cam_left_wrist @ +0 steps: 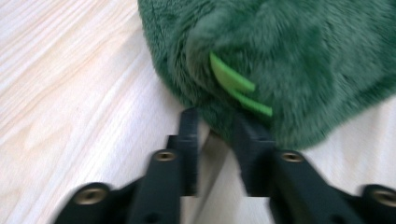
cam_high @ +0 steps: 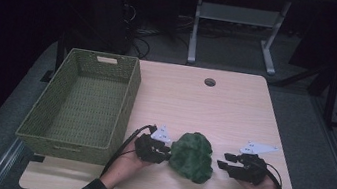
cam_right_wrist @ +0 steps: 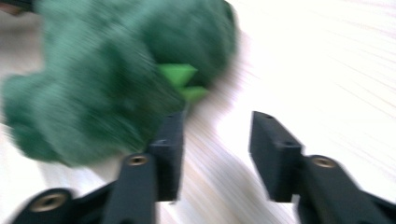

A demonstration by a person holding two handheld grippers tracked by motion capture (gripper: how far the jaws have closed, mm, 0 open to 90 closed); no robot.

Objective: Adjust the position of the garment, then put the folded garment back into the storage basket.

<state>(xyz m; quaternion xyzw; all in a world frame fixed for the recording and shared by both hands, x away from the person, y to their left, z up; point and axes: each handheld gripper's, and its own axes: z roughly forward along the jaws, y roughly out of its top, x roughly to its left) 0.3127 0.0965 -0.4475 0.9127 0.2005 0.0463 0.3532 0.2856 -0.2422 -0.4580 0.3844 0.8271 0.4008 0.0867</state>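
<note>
A dark green plush toy (cam_high: 191,156) lies on the light wooden table (cam_high: 204,110) near the front edge, between my two grippers. My left gripper (cam_high: 167,151) is at the toy's left side. In the left gripper view its jaws (cam_left_wrist: 217,123) stand apart with bare table between them, and their tips reach the edge of the plush toy (cam_left_wrist: 289,56) beside bright green felt spikes (cam_left_wrist: 231,79). My right gripper (cam_high: 221,164) sits just right of the toy, a small gap off. In the blurred right gripper view, my right gripper (cam_right_wrist: 218,119) is open, the plush toy (cam_right_wrist: 102,84) beside one jaw.
An olive woven basket (cam_high: 130,99) stands on the table's left half, nothing visible inside. A round cable hole (cam_high: 210,82) sits near the far edge. Beyond the table are dark floor, cables and the legs of a metal stand (cam_high: 194,37).
</note>
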